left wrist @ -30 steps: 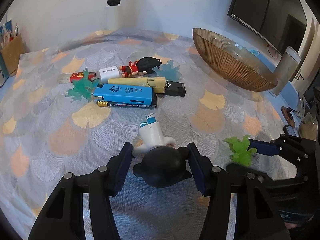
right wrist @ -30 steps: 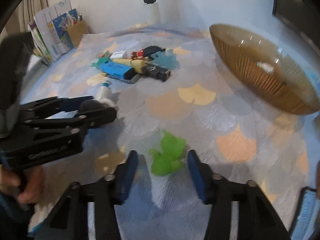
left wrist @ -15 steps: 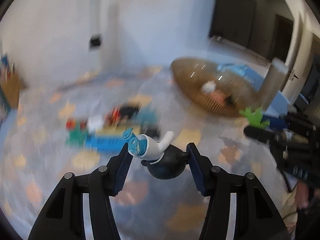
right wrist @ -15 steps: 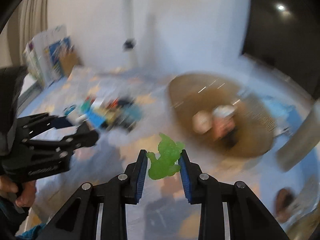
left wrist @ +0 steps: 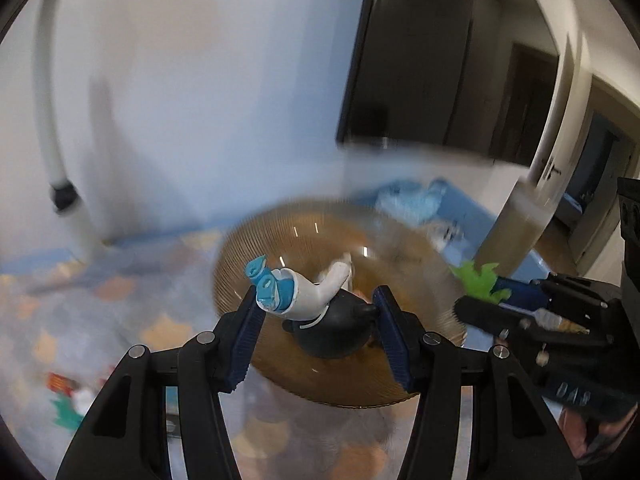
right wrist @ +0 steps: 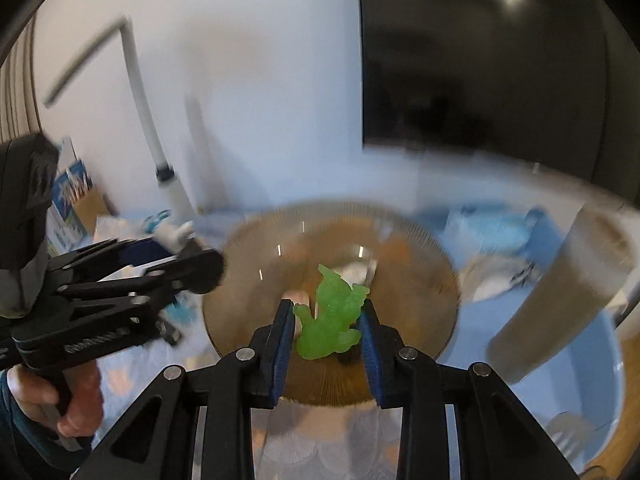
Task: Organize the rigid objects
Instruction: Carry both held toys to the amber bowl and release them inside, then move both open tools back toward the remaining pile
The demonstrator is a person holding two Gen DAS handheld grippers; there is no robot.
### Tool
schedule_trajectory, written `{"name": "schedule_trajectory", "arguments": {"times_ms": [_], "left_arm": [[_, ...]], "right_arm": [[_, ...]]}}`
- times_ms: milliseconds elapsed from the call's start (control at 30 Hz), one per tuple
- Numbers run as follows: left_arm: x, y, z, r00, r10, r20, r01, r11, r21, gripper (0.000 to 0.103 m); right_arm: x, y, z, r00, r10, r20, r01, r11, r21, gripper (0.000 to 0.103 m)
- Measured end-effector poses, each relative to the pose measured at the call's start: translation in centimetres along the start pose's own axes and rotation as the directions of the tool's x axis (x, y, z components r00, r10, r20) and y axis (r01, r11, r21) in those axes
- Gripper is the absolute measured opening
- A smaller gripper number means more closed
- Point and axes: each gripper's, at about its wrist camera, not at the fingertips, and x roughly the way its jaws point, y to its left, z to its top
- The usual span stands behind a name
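My left gripper (left wrist: 318, 330) is shut on a black, white and blue toy figure (left wrist: 320, 312) and holds it in the air in front of the amber ribbed glass bowl (left wrist: 280, 376). My right gripper (right wrist: 326, 334) is shut on a translucent green toy figure (right wrist: 330, 314) and holds it over the same bowl (right wrist: 416, 280). The bowl holds a few small items, blurred. The right gripper and its green figure (left wrist: 478, 280) show at the right of the left wrist view. The left gripper (right wrist: 192, 264) shows at the left of the right wrist view.
A tall frosted cylinder (right wrist: 560, 300) stands right of the bowl beside a blue tray (right wrist: 592, 380). More toys and boxes (left wrist: 68, 400) lie on the patterned cloth at the lower left. A wall and a dark screen (left wrist: 440, 60) are behind.
Both grippers closed on their figures, lifted them off the cloth and carried them toward the bowl, which now fills the middle of both views.
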Motion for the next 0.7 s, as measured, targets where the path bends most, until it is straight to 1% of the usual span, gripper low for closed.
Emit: {"name": "schedule_trajectory", "arguments": {"times_ms": [67,133,267,300,333,367,400,467,567,600,700], "left_arm": [[1.6,-0.1,-1.0,0.999,-0.006,-0.038,0.006,1.0,-0.011,0.053],[2.7,0.0,-1.8,0.998,-0.009,-0.064,0.008,1.0,-0.021,0.053],[3.4,0.1,-2.2,0.996,-0.008,-0.085,0.005,1.0,-0.029,0.053],[3.5,-0.1,-2.2,0.996,-0.013,-0.087,0.01,0.999,-0.036,0.056],[3.3,0.0,-2.1,0.996,-0.019,-0.083,0.016,0.999,-0.039,0.062],[2.6,0.1,-1.9,0.997,-0.015,-0.07,0.012,0.999,-0.04,0.076],[1.8,0.4,-1.8,0.999,-0.007,-0.045,0.005,0.999,-0.042,0.083],[-0.3,1.1,-1.5,1.0,-0.004,0.002,0.004,0.999,-0.047,0.084],[-4.2,2.7,-1.2,0.998,0.011,0.069,-0.006,0.998,-0.068,0.084],[-5.5,3.3,-1.2,0.996,0.02,0.089,-0.013,0.997,-0.079,0.084],[-9.3,5.6,-2.3,0.989,0.065,0.134,-0.048,0.99,-0.13,0.085]], "right_arm": [[1.7,-0.5,-1.0,0.999,0.002,-0.055,-0.001,1.0,0.01,0.031],[2.8,-1.0,-1.7,0.996,0.019,-0.085,-0.017,1.0,0.026,0.031],[3.9,-1.6,-2.1,0.994,0.027,-0.105,-0.022,0.999,0.045,0.031],[4.0,-1.6,-2.1,0.994,0.035,-0.107,-0.029,0.998,0.051,0.032],[4.1,-1.7,-2.1,0.992,0.042,-0.117,-0.035,0.998,0.058,0.034],[4.0,-1.9,-2.0,0.992,0.036,-0.121,-0.028,0.997,0.066,0.041],[3.6,-2.0,-2.0,0.994,0.022,-0.108,-0.014,0.997,0.075,0.049],[2.4,-2.3,-1.6,0.997,0.01,-0.076,-0.003,0.996,0.093,0.052],[-0.2,-2.1,-1.0,0.999,0.03,-0.021,-0.027,0.993,0.114,0.052],[-1.0,-1.7,-0.8,0.999,0.035,-0.008,-0.034,0.993,0.11,0.052],[-2.9,1.4,-0.7,0.997,0.079,0.025,-0.081,0.995,0.061,0.053]]}}
